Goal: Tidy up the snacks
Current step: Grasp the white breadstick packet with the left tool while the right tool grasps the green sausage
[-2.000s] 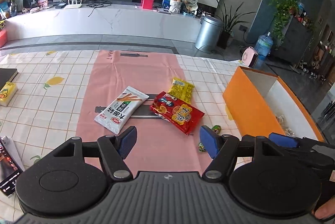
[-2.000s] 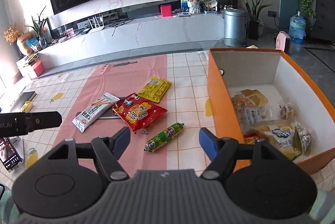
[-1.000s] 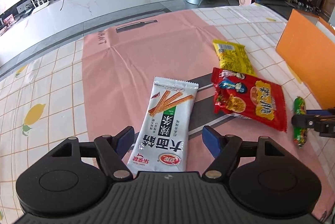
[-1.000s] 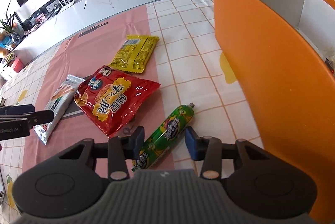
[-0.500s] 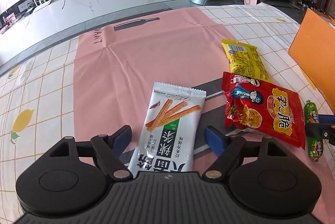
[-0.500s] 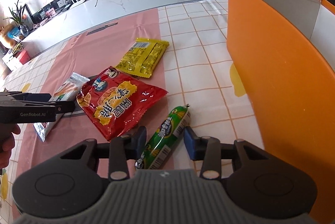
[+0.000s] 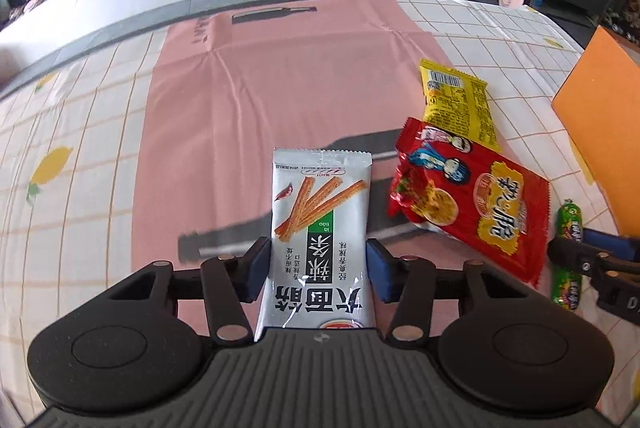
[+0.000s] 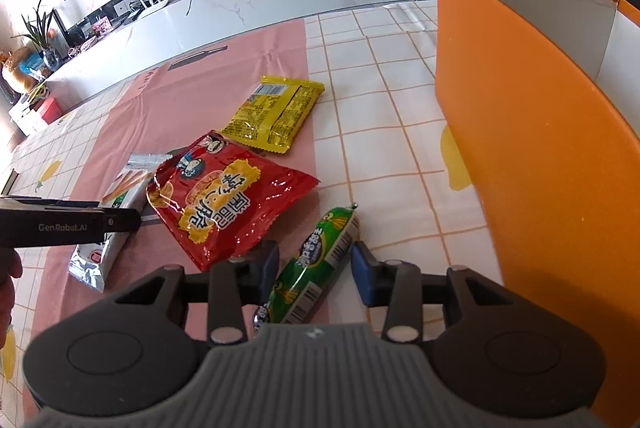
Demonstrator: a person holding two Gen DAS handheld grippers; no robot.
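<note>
Left tongs [image 7: 318, 270]: blue pads pressed against both long edges of the silver snack pack [image 7: 320, 240], clamped on it near its lower half.
Right tongs [image 8: 314, 270]: pads set either side of the green sausage stick [image 8: 316, 264]; a small gap shows at each pad, so they stand slightly apart, not clamped.
Silver snack pack: lies lengthwise between the left tongs' pads, its top end reaching ahead of them over the pink mat [image 7: 280, 75].
Green sausage stick: lies slanted between the right tongs' pads, its far tip pointing ahead and to the right toward the orange box [image 8: 540, 147].
Red snack bag [image 8: 228, 203]: just ahead-left of the right tongs, its near edge close to the left pad; ahead-right of the left tongs.
Yellow snack pack [image 8: 276, 111]: farther ahead of both tongs, beyond the red bag and just overlapped by it.
Orange box: its tall wall stands close on the right of the right tongs; narrow room on that side.
Open room: bare pink mat ahead and left of the left tongs; checked desk [image 8: 384, 83] cloth bare between the yellow pack and the box.
Count: four snacks on the desk, one box, two tongs.
</note>
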